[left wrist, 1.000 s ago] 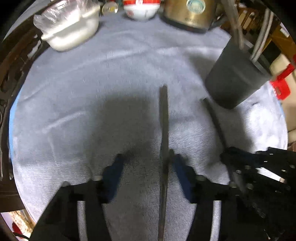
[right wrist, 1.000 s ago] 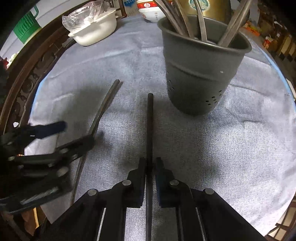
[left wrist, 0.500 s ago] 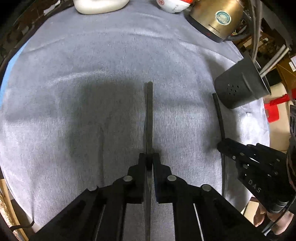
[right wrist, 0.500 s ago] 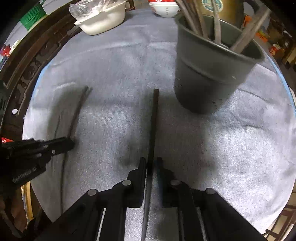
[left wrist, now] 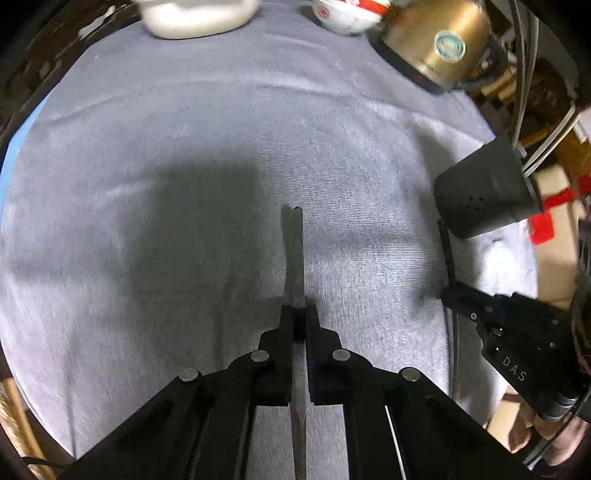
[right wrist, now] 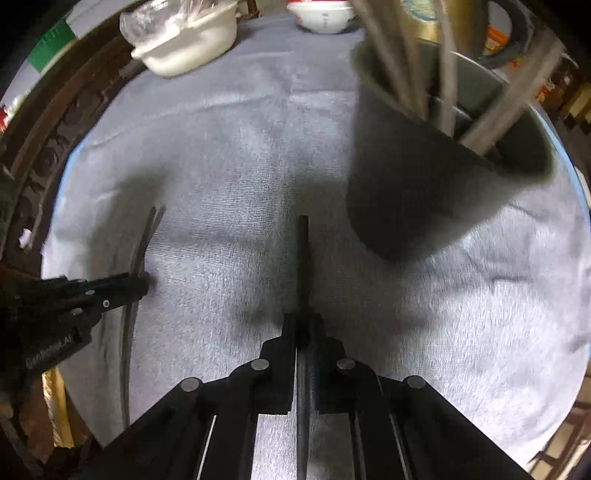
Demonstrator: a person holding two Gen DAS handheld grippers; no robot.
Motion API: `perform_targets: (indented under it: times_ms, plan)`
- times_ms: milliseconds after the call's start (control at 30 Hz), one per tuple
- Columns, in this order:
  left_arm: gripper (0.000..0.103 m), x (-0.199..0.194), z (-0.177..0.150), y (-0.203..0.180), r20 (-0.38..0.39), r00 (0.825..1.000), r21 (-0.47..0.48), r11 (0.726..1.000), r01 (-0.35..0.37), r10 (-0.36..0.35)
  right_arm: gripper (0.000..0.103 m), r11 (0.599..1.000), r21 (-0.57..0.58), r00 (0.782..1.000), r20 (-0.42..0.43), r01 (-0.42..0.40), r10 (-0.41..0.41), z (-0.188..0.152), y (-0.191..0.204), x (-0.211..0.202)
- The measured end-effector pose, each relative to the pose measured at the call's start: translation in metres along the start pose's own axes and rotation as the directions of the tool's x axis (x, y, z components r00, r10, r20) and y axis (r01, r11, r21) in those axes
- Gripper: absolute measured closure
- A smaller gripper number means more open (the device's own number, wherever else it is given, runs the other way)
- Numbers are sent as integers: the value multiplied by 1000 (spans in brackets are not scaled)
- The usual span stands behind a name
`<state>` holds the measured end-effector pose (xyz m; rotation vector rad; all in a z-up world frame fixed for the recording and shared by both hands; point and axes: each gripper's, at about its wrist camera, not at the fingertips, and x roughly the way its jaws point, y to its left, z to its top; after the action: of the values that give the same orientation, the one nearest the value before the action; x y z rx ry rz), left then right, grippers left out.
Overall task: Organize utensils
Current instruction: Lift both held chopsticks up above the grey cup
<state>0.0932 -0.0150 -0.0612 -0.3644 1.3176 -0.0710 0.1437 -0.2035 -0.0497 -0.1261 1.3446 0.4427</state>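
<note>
My left gripper [left wrist: 298, 317] is shut on a dark flat utensil [left wrist: 293, 254] and holds it above the grey cloth. It also shows in the right wrist view [right wrist: 140, 284] with that utensil [right wrist: 142, 243]. My right gripper [right wrist: 303, 325] is shut on a black rod-like utensil [right wrist: 303, 258], close to the left of the dark grey utensil cup [right wrist: 417, 184], which holds several utensils. The cup [left wrist: 480, 195] sits at the right in the left wrist view, with my right gripper [left wrist: 448, 295] and its utensil [left wrist: 445, 247] below it.
A grey cloth [left wrist: 184, 147] covers the round table. At the far edge stand a white dish with plastic wrap [right wrist: 188, 44], a red-and-white bowl [right wrist: 321, 18] and a gold kettle [left wrist: 439, 48]. A carved dark wood rim [right wrist: 40, 158] runs along the left.
My left gripper closed on the flat utensil and lifted it. My right gripper, holding its utensil, rose and moved closer to the cup.
</note>
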Motion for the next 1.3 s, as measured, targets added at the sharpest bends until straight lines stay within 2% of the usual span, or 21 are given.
perform_targets:
  times_ms: [100, 133, 200, 267, 300, 333, 400, 467, 567, 633, 667, 733, 767, 833, 933, 1300]
  plan:
    - [98, -22, -10, 12, 84, 996, -40, 999, 35, -32, 96, 997, 41, 993, 102, -61, 56, -17, -8, -26]
    - [98, -30, -14, 15, 122, 992, -51, 997, 49, -43, 96, 994, 53, 983, 166, -93, 83, -22, -11, -41]
    - [98, -47, -17, 22, 187, 982, -75, 996, 52, -37, 96, 990, 85, 965, 247, -110, 86, -28, -16, -59]
    - [98, -69, -19, 29, 288, 956, -99, 991, 91, -59, 96, 982, 119, 923, 375, -147, 92, -37, -24, -85]
    - [98, -77, -21, 31, 327, 944, -107, 991, 86, -46, 96, 981, 133, 910, 408, -143, 77, -39, -26, -93]
    - [98, -88, -25, 33, 378, 925, -112, 990, 82, -34, 96, 978, 152, 875, 482, -143, 53, -47, -30, -106]
    - [98, -104, -24, 36, 464, 885, -116, 989, 97, -32, 96, 974, 167, 823, 566, -155, 34, -49, -39, -119]
    - [98, -116, -32, 33, 551, 835, -118, 990, 79, -1, 96, 975, 190, 753, 656, -118, -37, -63, -41, -140]
    - [98, -118, -33, 21, 656, 754, -98, 994, 49, 27, 96, 975, 213, 666, 737, -70, -113, -69, -35, -149]
    - [98, -113, -39, 11, 703, 710, -78, 997, 18, 42, 96, 976, 214, 638, 756, -30, -147, -74, -34, -155]
    - [98, -116, -41, 7, 724, 687, -74, 997, -9, 60, 96, 978, 210, 636, 757, -12, -154, -77, -32, -154]
    - [98, -116, -46, 3, 757, 646, -68, 995, -68, 96, 96, 979, 202, 609, 773, 30, -178, -87, -27, -156]
    - [98, -114, -52, 3, 762, 639, -60, 995, -84, 100, 96, 980, 198, 605, 776, 31, -177, -91, -26, -158]
    - [97, -111, -57, 0, 758, 643, -50, 993, -106, 106, 96, 981, 192, 603, 780, 29, -170, -101, -23, -161]
    - [97, -114, -70, 2, 778, 616, -53, 991, -124, 119, 96, 983, 180, 599, 785, 23, -158, -116, -20, -163]
    - [97, -142, -102, 10, 757, 653, -25, 999, -23, 34, 96, 984, 178, 616, 777, -18, -129, -135, -18, -165]
